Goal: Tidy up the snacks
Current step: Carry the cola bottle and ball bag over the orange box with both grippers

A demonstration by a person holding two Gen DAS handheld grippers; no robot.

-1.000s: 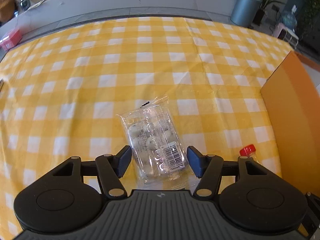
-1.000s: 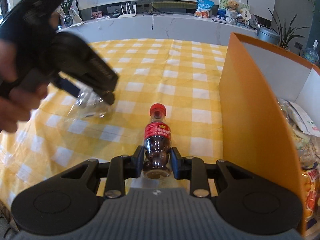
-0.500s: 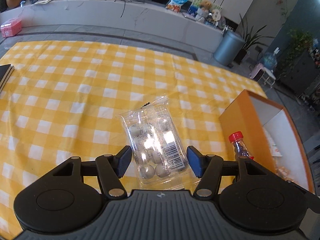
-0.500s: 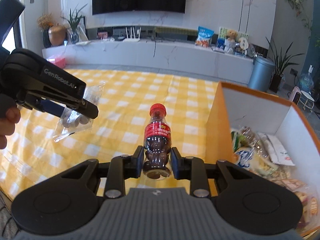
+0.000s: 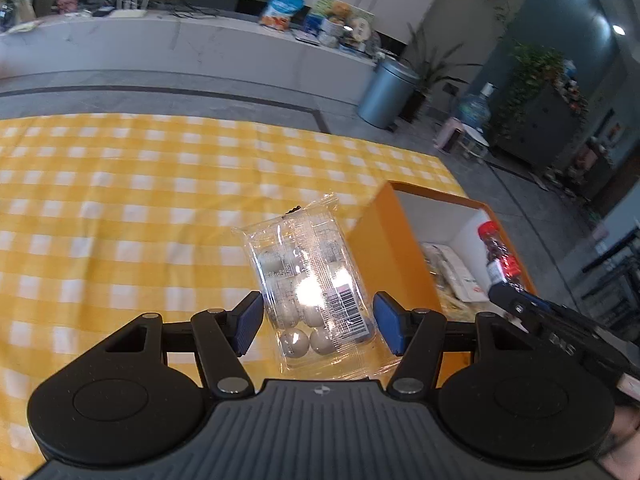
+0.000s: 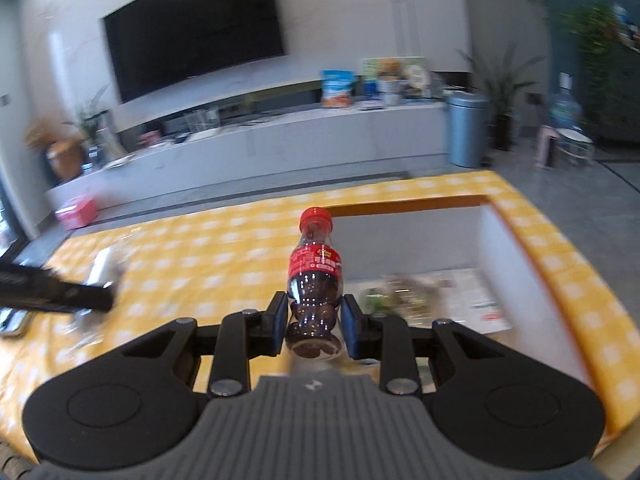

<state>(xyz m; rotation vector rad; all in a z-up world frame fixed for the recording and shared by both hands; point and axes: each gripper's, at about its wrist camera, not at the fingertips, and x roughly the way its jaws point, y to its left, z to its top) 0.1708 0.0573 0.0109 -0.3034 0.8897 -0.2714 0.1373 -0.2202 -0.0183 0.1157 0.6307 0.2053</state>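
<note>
A clear packet of round white candies (image 5: 310,280) hangs above the yellow checked tablecloth (image 5: 120,220), with my left gripper (image 5: 319,325) shut on its lower sides. The packet's top points toward the near wall of the orange box (image 5: 384,248). My right gripper (image 6: 313,322) is shut on the base of a small cola bottle (image 6: 316,276) with a red cap, held upright over the orange box (image 6: 408,202). In the left wrist view that bottle (image 5: 498,252) shows above the box's right side. One of the left gripper's fingers (image 6: 60,294) shows blurred at the left of the right wrist view.
Several snack packs (image 6: 440,292) lie inside the white-lined box. Beyond the table's far edge run a grey floor and a long low counter, with a grey bin (image 5: 386,94) and plants to the right. A pink box (image 6: 76,212) sits on the counter's left end.
Both grippers have risen off the table with their loads and moved toward the orange box. The bottle has gone from beside the box's wall to over its opening.
</note>
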